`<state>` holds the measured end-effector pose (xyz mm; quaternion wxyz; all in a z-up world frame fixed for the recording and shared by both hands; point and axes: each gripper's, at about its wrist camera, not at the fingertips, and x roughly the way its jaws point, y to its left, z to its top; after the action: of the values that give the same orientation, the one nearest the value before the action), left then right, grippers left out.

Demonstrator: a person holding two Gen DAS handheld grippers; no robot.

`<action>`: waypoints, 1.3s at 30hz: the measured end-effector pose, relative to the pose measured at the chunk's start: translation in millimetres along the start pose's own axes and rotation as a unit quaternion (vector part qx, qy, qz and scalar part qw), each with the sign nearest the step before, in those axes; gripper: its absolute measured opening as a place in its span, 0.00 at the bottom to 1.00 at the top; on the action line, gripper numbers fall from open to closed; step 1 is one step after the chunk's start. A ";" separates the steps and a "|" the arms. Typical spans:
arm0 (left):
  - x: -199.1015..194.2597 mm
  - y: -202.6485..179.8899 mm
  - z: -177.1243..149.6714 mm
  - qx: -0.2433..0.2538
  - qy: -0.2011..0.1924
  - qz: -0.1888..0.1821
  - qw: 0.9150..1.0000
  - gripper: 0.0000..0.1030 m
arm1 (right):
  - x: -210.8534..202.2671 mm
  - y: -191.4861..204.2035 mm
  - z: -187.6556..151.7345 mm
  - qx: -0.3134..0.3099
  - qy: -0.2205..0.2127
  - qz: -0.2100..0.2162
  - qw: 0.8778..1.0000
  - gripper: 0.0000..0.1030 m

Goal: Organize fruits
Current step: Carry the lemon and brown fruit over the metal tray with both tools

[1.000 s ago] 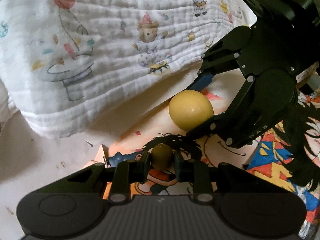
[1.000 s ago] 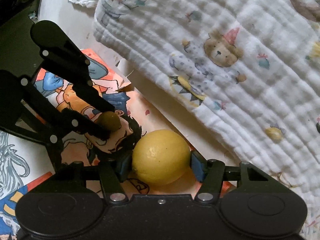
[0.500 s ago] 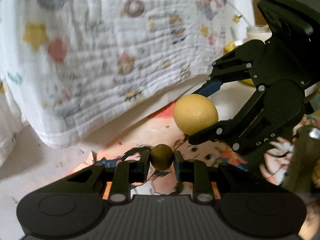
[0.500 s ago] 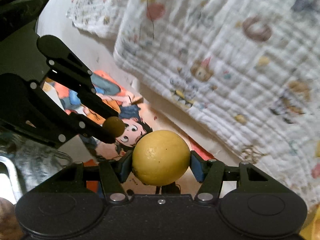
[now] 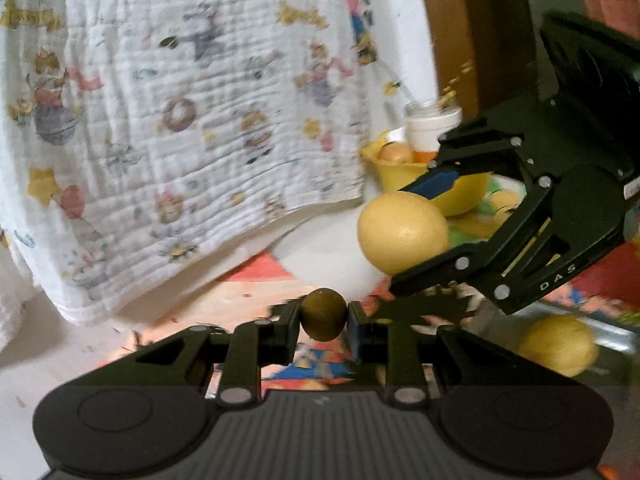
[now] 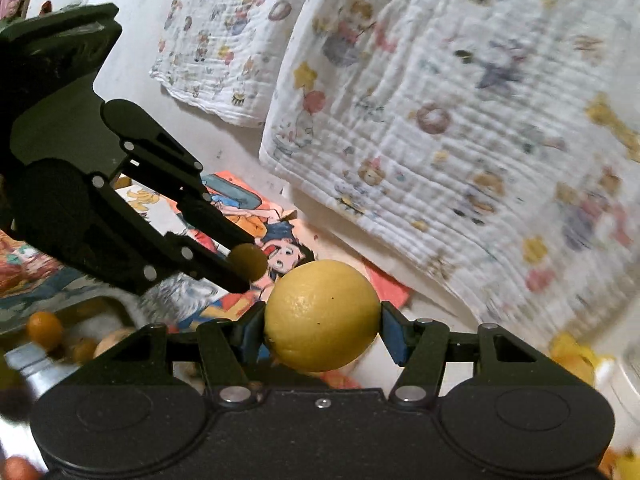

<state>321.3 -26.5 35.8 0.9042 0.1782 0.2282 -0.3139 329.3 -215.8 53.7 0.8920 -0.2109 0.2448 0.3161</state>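
My left gripper (image 5: pixel 323 316) is shut on a small olive-green fruit (image 5: pixel 323 313), held in the air above the cartoon-print mat (image 5: pixel 256 280). My right gripper (image 6: pixel 322 318) is shut on a yellow lemon (image 6: pixel 322 315). In the left wrist view the right gripper holds the lemon (image 5: pixel 402 232) just above and right of my left fingertips. In the right wrist view the left gripper and its small fruit (image 6: pixel 249 261) sit just left of the lemon. Another lemon (image 5: pixel 558 344) lies low at the right in a metal container.
A white printed blanket (image 5: pixel 180 120) hangs behind the mat. A yellow bowl (image 5: pixel 404 172) with fruit and a white jar (image 5: pixel 430 128) stand at the back right. Small orange fruits (image 6: pixel 44 330) lie in a metal container (image 6: pixel 28 360) at the lower left of the right wrist view.
Both grippers have lifted with their fruits and swung right. The blanket has dropped back and the yellow bowl, jar and metal container have come into view.
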 end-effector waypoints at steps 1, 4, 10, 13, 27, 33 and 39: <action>-5.4 -5.8 -1.2 -0.002 -0.002 -0.007 1.000 0.27 | -9.6 2.3 -4.4 0.001 0.001 -0.001 1.000 0.59; -16.4 -24.2 -4.6 0.002 -0.004 -0.019 1.000 0.27 | -36.1 10.9 -17.7 0.004 0.007 -0.006 1.000 0.59; -40.2 -50.8 -9.3 -0.006 -0.029 -0.026 0.999 0.27 | -81.6 35.4 -43.7 0.021 0.007 -0.006 1.000 0.59; -53.5 -63.2 -14.4 0.001 -0.032 -0.022 0.999 0.27 | -98.7 49.6 -58.8 0.035 0.009 -0.009 0.999 0.59; -84.8 -89.7 -58.2 -0.019 0.013 -0.015 1.000 0.27 | -134.5 102.6 -109.1 0.127 0.020 -0.021 0.991 0.60; -89.1 -100.4 -70.7 -0.029 0.043 -0.009 0.999 0.27 | -131.1 116.0 -113.3 0.172 0.035 -0.031 0.984 0.60; -84.7 -100.5 -75.2 -0.069 0.080 0.004 0.994 0.27 | -117.9 127.6 -119.0 0.205 0.044 -0.069 0.975 0.60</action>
<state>174.2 -24.6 -0.4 0.8943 0.1405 0.3207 -0.2785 127.9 -242.5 -1.6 0.9242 -0.0535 0.3286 0.1870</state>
